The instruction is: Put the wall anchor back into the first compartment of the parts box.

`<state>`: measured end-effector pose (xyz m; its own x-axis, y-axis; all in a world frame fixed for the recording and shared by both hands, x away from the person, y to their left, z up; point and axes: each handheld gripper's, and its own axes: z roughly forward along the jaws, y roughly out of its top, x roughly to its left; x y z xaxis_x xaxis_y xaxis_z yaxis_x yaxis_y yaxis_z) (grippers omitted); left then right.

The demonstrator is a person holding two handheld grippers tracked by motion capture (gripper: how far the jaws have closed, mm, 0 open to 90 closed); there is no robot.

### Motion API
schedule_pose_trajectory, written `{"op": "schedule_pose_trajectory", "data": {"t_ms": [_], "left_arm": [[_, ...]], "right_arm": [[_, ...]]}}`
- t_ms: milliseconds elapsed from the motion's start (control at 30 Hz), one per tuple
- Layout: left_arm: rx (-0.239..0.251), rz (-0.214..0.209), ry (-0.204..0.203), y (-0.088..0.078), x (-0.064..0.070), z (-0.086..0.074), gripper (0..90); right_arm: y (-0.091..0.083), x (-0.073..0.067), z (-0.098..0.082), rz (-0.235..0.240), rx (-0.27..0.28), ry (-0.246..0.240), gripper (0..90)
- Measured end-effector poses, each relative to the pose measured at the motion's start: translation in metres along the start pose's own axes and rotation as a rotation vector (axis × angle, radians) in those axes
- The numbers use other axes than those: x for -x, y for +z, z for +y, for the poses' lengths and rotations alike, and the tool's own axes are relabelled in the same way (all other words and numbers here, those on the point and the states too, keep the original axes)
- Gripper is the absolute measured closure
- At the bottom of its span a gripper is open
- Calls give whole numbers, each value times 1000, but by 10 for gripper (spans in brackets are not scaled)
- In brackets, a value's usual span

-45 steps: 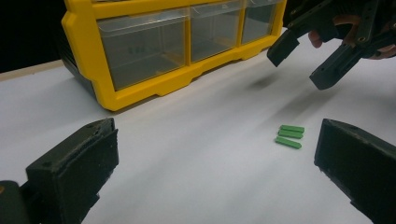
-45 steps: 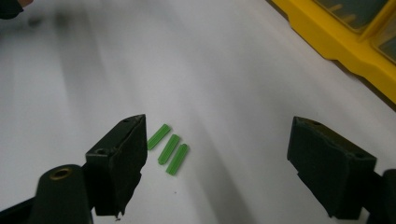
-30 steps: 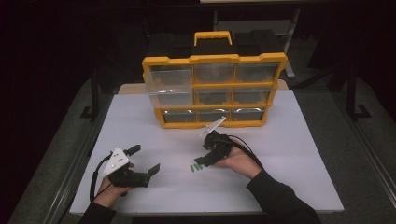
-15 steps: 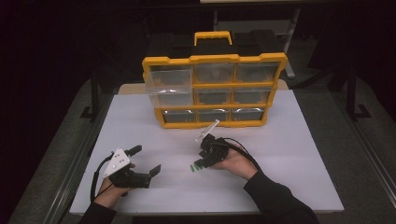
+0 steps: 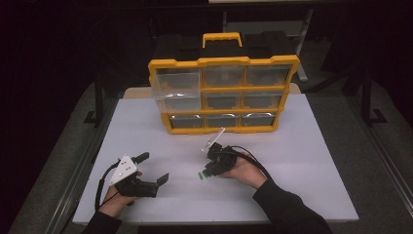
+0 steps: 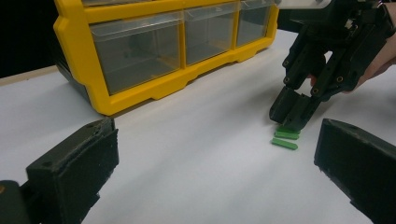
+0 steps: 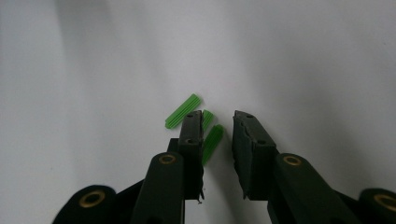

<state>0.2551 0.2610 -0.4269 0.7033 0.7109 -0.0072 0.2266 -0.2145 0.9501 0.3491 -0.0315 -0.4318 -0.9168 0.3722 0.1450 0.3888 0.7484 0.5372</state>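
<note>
Closing its jaws to a narrow gap, your right gripper (image 5: 206, 170) points down over the three green plugs (image 6: 286, 138) lying on the white table (image 5: 311, 161) near the yellow drawer box (image 5: 223, 92) (one plug sits between the jaws, not yet pinched), while your left gripper (image 5: 155, 168) rests wide open at the near left.

The left gripper (image 6: 219, 168) holds its black jaws wide apart over the white table (image 6: 187, 140); beyond, the right gripper (image 6: 295, 112) touches down at green plugs (image 6: 285, 139); a yellow organizer (image 6: 140, 60) stands behind.
</note>
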Motion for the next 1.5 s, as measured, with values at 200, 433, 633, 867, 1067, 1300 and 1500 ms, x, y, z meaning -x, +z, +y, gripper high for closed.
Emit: {"op": "schedule_pose_trajectory", "data": {"t_ms": [200,433,633,867,1067,1300,1500], "left_arm": [[-3,0,-1,0,0,0,0],[0,-1,-2,0,0,0,0],[-2,-3,4,0,0,0,0],[-5,-6,6,0,1,0,0],[-6,-2,4,0,0,0,0],[-9,-8,11,1,0,0,0],[-11,1,8,1,-1,0,0]], "right_arm": [[2,-1,0,2,-14,-16,756],[1,-1,-1,-9,-27,-24,786],[1,-2,-2,-28,-27,-28,828],[1,-3,-3,-35,-26,-23,838],[0,-4,-3,-40,-23,-26,842],[-2,-3,-5,-35,-31,-36,841],[-6,-1,-5,-27,-30,-33,841]]}}
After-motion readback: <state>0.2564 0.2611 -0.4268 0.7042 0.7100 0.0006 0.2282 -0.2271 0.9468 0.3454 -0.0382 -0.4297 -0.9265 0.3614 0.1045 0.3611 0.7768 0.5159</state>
